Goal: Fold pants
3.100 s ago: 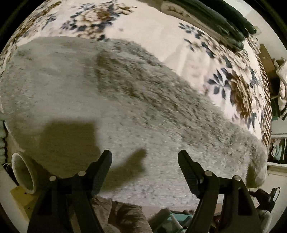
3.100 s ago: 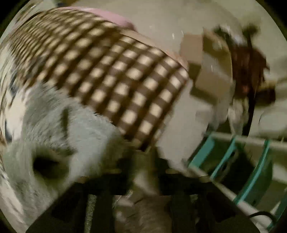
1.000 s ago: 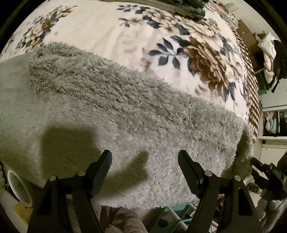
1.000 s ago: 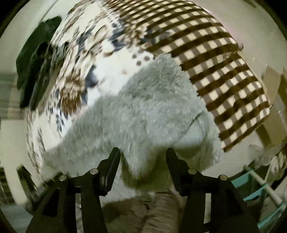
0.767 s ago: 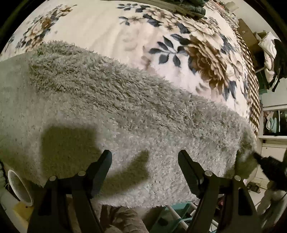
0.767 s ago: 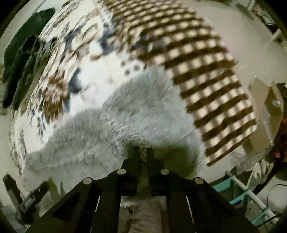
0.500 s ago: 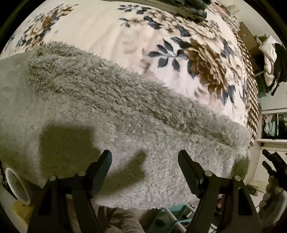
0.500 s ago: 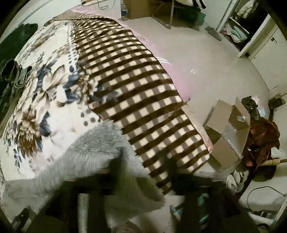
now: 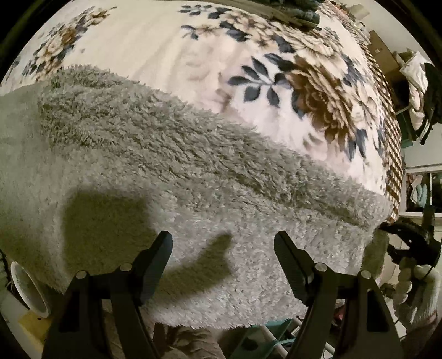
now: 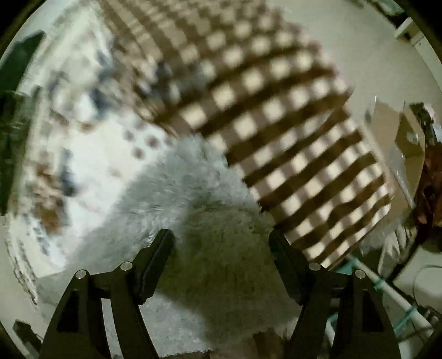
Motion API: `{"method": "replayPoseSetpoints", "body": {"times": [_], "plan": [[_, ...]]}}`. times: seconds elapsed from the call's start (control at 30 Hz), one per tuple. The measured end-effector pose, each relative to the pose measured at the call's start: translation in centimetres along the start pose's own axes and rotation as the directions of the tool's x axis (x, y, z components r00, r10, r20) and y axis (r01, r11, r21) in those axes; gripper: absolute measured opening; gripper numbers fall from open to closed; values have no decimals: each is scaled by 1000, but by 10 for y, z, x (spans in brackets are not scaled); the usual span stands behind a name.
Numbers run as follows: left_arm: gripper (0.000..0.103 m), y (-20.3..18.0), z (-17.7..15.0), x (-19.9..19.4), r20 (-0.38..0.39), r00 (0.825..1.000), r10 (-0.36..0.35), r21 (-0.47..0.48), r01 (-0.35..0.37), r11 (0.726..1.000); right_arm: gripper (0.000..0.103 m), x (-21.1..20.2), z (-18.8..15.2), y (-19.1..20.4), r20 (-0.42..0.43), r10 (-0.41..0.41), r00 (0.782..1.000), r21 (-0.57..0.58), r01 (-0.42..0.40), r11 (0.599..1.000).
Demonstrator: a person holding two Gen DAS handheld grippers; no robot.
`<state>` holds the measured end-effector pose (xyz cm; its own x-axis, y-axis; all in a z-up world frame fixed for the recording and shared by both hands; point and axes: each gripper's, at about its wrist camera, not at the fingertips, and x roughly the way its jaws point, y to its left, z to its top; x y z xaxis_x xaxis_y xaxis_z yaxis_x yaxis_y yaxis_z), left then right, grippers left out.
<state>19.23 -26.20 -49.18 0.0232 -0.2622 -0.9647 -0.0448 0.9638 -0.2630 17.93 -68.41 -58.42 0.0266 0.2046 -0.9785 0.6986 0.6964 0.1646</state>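
The fluffy grey pants (image 9: 171,176) lie spread along the near edge of a bed with a floral blanket (image 9: 171,49). My left gripper (image 9: 223,248) is open and empty, hovering just above the pants' near hem. In the right wrist view the same pants (image 10: 193,198) end near the blanket's brown checked border (image 10: 290,132). My right gripper (image 10: 221,243) is open over that end, holding nothing. The right gripper also shows at the far right of the left wrist view (image 9: 408,243). The right wrist view is motion-blurred.
Dark green folded clothes (image 9: 298,11) lie at the bed's far edge. A white roll (image 9: 30,290) sits at lower left. A teal rack (image 10: 400,312) and cardboard boxes (image 10: 400,138) stand on the floor beside the bed.
My right gripper shut on the pants' end, pulled it, then let go and is open again. My left gripper stayed open over the hem.
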Motion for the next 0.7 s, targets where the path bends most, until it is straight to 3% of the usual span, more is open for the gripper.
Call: {"method": "replayPoseSetpoints", "body": {"times": [0.03,0.07,0.17,0.23,0.33,0.43,0.5,0.57,0.63,0.7], "plan": [[75,0,0,0,-1,1000,0,-1,0,1000,22,3,0,4,-1,-9,1000,-14,9,1000],[75,1,0,0,2,1000,3,0,-3,1000,12,0,-1,9,20,-37,999,-29,38,999],[75,3,0,-3,20,1000,11,0,-11,1000,11,-36,-11,23,228,-100,969,-56,116,992],[75,8,1,-5,29,999,19,-16,-19,1000,12,-45,-12,25,266,-134,955,-46,151,987],[75,22,5,-13,57,998,19,-49,-16,999,29,-33,-12,38,143,-209,967,-93,223,970],[75,51,8,-30,109,992,55,-112,-43,993,48,-66,-41,85,243,-206,948,-172,251,953],[75,84,11,-42,137,986,92,-186,-66,980,56,-87,-71,135,274,-110,955,-276,188,943],[75,118,11,-51,144,980,137,-255,-97,962,60,-89,-104,193,222,7,975,-399,85,913],[75,153,13,-55,139,975,176,-320,-124,939,60,-71,-140,268,74,119,990,-543,-60,837],[75,186,16,-56,119,973,198,-365,-143,920,60,-45,-177,342,-85,200,976,-643,-207,737]]}}
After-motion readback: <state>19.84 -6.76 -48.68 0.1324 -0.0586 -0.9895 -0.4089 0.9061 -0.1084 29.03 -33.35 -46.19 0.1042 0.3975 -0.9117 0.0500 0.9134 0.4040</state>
